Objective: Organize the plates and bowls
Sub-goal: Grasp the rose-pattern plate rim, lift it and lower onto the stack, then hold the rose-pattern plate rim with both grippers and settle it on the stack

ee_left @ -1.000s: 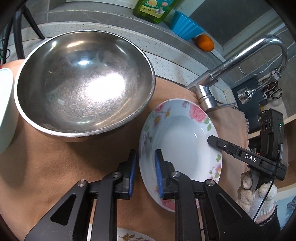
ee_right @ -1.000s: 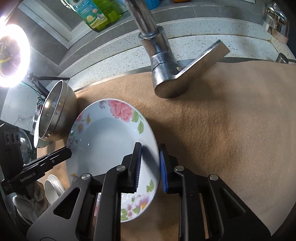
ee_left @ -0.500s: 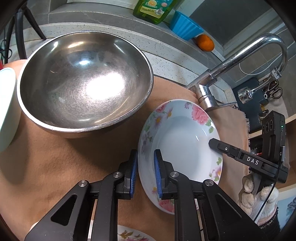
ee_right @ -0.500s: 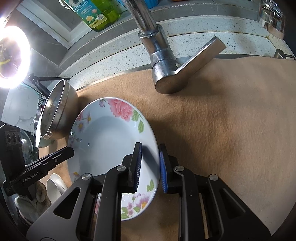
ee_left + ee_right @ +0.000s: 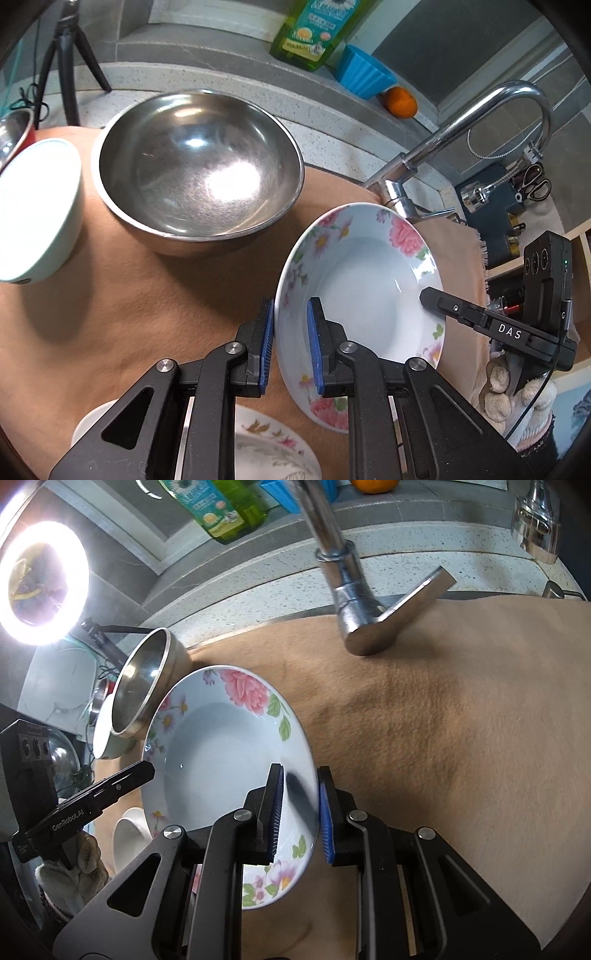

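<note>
Ring light (image 5: pixel 43 582) is blowing out at upper left; steel bowl (image 5: pixel 199 173) is glaring; fisheye edges are bending and darkening.

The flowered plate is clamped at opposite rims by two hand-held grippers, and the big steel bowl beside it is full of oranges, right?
Not quite. The flowered plate is indeed clamped at opposite rims by the left hand-held gripper and the right hand-held gripper, but the steel bowl beside it is empty. The left wrist view looks straight into its bare, shiny inside. The only orange sits on the ledge behind.
</note>
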Demonstrator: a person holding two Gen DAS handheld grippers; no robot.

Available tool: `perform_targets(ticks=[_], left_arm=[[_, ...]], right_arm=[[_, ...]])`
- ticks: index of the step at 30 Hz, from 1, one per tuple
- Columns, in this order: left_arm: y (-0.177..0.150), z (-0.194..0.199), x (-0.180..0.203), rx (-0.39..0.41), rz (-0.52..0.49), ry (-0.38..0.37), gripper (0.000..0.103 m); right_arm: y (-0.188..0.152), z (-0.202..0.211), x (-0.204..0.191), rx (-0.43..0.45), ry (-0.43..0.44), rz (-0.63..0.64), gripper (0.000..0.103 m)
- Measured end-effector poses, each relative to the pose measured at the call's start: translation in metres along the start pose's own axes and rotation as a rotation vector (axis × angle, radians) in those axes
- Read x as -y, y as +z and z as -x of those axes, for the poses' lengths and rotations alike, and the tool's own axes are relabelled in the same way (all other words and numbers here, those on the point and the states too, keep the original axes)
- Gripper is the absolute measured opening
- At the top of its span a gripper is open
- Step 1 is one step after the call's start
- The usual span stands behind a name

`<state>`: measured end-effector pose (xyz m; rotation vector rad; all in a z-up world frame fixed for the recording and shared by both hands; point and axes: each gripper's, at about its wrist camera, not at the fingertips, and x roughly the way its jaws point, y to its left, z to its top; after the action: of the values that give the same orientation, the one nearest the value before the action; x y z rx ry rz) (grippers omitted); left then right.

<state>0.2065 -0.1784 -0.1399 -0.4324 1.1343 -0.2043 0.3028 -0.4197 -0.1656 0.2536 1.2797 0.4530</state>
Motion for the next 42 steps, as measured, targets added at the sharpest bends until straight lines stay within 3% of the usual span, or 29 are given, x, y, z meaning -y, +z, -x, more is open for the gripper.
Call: perform_targets(ticks=[17,31,42], left_arm=[[-0.032,0.065,-0.033,0.073,0.051,0.041,0.016],[-0.088,0.102,-0.08,0.071,0.158,0.115,0.016],[-0.115,0.112,-0.098,0.064,0.201,0.14,0.016]], right_arm=[[-0.028,0.007,-0.065,-0.054,0.097,0.107,0.019],[-0.069,-0.022,-0.128,-0.183,0.15,0.246,0.019],[-0.096,-0.038,-0.143,-0.261,0.147,0.297,0.019]])
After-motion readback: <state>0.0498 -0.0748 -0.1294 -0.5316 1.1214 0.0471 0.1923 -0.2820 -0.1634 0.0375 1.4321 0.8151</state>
